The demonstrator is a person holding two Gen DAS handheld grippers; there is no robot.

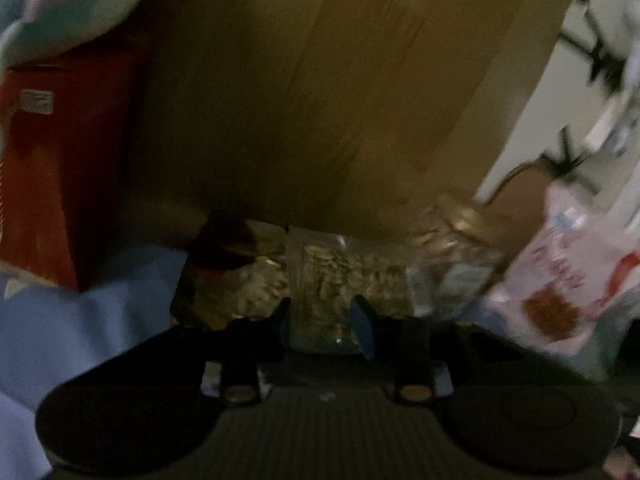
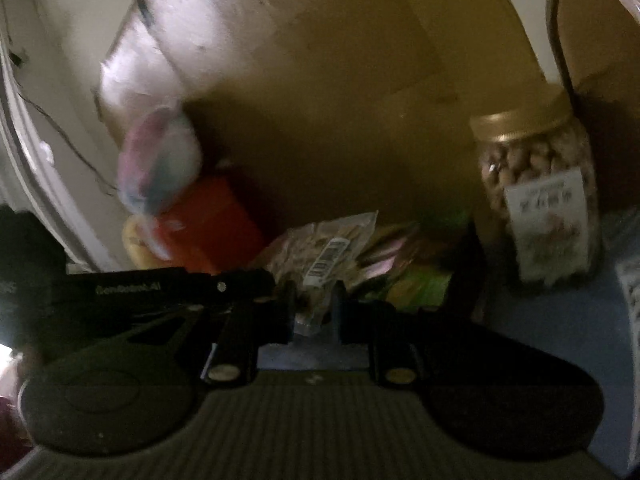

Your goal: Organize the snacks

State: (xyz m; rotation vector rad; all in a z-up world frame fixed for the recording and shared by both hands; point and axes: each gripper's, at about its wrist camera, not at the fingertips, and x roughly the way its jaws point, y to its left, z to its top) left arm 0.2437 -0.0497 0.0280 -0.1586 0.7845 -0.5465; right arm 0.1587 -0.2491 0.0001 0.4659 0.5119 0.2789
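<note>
Left tool [image 1: 324, 320]: clenched on a clear packet of pale snack pieces [image 1: 320, 292]; the packet is pinched at its near end, the rest hanging forward toward the cardboard box [image 1: 320, 80]. Judged: held this way to carry it to the row along the box wall.

Right tool [image 2: 312, 308]: clenched on a second clear packet [image 2: 324, 256], barcode label uppermost, gripped at its lower corner. The left tool's dark body crosses just beside it in the right wrist view.

Peanut jar [image 2: 536, 196]: gold lid, upright on the blue cloth [image 2: 552, 344], against the cardboard wall; seen blurred in the left view [image 1: 452, 248] just right of the held packet.

Red box [image 1: 60, 168]: upright at the left end, touching the cardboard; a pastel bag [image 1: 60, 8] sits above it.

Green and pink wrappers [image 2: 416, 276]: lying flat between the right tool's packet and the jar.

White printed pouch [image 1: 560, 280]: far right, leaning.

Open room: bare blue cloth lies left of the packets, between them and the red box. Right side crowded; jar and pouch stand near. The cardboard wall blocks forward travel. Both tools are close together, so collision is a risk.
</note>
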